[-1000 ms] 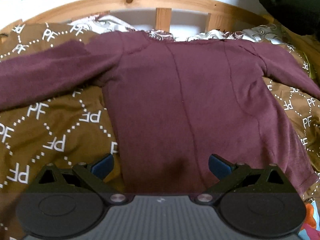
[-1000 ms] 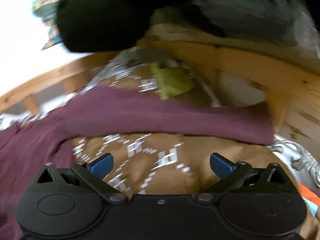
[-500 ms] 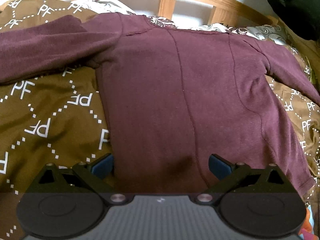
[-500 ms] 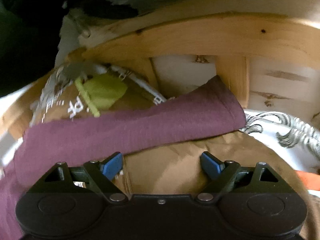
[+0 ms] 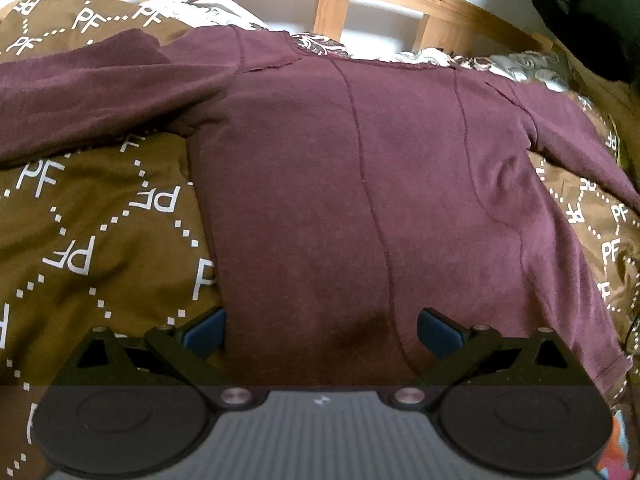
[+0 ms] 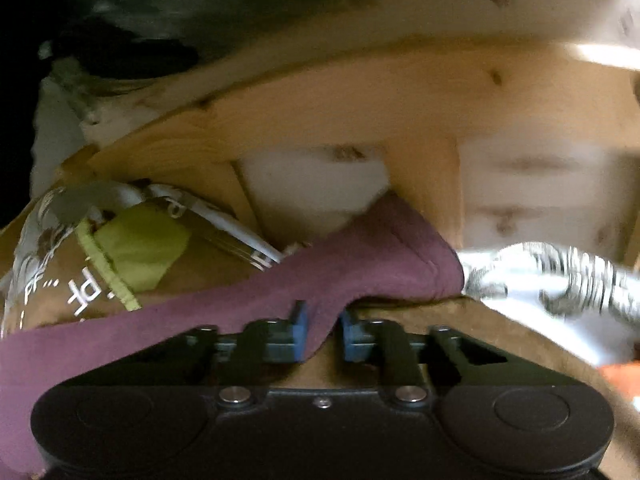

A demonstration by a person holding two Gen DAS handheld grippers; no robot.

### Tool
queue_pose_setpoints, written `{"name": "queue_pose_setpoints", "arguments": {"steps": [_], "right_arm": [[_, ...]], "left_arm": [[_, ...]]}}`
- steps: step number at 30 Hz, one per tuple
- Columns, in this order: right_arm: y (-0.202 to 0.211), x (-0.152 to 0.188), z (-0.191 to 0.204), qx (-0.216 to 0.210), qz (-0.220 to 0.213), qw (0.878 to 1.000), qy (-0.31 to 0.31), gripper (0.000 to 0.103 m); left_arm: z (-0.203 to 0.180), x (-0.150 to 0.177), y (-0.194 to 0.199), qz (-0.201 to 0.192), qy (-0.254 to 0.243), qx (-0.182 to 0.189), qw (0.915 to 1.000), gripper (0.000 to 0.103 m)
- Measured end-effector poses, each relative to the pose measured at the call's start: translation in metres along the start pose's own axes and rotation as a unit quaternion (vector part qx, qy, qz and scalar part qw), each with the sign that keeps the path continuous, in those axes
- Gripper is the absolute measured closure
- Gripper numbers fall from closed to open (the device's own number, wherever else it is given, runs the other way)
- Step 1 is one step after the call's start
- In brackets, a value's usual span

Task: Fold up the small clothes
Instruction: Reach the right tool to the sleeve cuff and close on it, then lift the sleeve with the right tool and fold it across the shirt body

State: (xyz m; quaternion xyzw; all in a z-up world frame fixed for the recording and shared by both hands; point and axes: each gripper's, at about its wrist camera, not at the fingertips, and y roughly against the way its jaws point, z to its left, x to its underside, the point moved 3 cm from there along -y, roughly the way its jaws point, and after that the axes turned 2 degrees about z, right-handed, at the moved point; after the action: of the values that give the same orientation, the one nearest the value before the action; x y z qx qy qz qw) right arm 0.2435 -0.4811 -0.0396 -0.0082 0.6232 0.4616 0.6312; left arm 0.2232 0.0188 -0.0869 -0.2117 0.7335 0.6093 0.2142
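Observation:
A maroon long-sleeved top [image 5: 360,184] lies spread flat on a brown bedspread [image 5: 92,232] with white "PF" letters, sleeves out to both sides. My left gripper [image 5: 320,330] is open, its blue pads straddling the top's bottom hem near the left edge of the body. In the right wrist view, the end of the top's right sleeve [image 6: 380,256] lies by the wooden bed rail. My right gripper [image 6: 322,336] has closed on the sleeve's lower edge; a fold of maroon cloth sits between its blue pads.
A wooden slatted bed frame [image 5: 328,12] runs along the far edge and also shows in the right wrist view [image 6: 360,120]. A white patterned sheet [image 6: 560,280] and a lime-green cloth [image 6: 136,248] lie near the sleeve. Dark clothing [image 5: 592,8] hangs at the upper right.
My right gripper moved down onto the sleeve and its jaws closed from wide open onto the cloth. My left gripper moved slightly forward and right along the hem, staying open.

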Motion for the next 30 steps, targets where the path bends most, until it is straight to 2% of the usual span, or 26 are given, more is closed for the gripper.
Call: {"name": "queue_pose_setpoints", "arguments": {"steps": [1,3,6,8,11,15,17,19,23,25,28,30], "right_arm": [[0.005,-0.001,0.005,-0.001,-0.018,1.0,0.021,0.097],[0.019,-0.004,0.017,-0.012,-0.053,0.997,0.062,0.098],[0.049,-0.008,0.039,-0.047,-0.111,0.986,0.119,0.099],[0.071,-0.007,0.059,-0.078,-0.15,0.972,0.165,0.099],[0.103,0.001,0.092,-0.131,-0.201,0.941,0.237,0.099],[0.147,0.029,0.138,-0.219,-0.252,0.884,0.327,0.1],[0.168,0.049,0.158,-0.264,-0.265,0.851,0.369,0.1],[0.188,0.073,0.175,-0.301,-0.278,0.812,0.414,0.1],[0.213,0.127,0.195,-0.355,-0.294,0.733,0.501,0.1],[0.224,0.156,0.197,-0.372,-0.291,0.699,0.538,0.1],[0.23,0.193,0.199,-0.39,-0.269,0.662,0.581,0.1],[0.227,0.213,0.196,-0.398,-0.247,0.644,0.605,0.1]], "left_arm": [[0.001,-0.001,0.0,-0.001,0.003,0.001,1.0,0.001],[0.003,-0.003,0.002,-0.004,0.008,-0.003,1.0,0.001],[0.007,-0.007,0.007,-0.015,0.015,-0.005,0.9998,0.001],[0.01,-0.01,0.012,-0.023,0.021,-0.004,0.9995,0.001],[0.014,-0.014,0.019,-0.035,0.026,-0.008,0.999,0.001],[0.019,-0.02,0.029,-0.053,0.032,-0.017,0.9979,0.001],[0.023,-0.022,0.033,-0.061,0.038,-0.02,0.9972,0.001],[0.029,-0.024,0.036,-0.067,0.051,-0.02,0.9963,0.001],[0.043,-0.028,0.041,-0.078,0.093,0.007,0.9926,0.001],[0.048,-0.029,0.042,-0.083,0.105,0.011,0.991,0.001],[0.053,-0.031,0.042,-0.089,0.114,0.012,0.9894,0.001],[0.056,-0.032,0.04,-0.088,0.117,0.012,0.9891,0.001]]}}
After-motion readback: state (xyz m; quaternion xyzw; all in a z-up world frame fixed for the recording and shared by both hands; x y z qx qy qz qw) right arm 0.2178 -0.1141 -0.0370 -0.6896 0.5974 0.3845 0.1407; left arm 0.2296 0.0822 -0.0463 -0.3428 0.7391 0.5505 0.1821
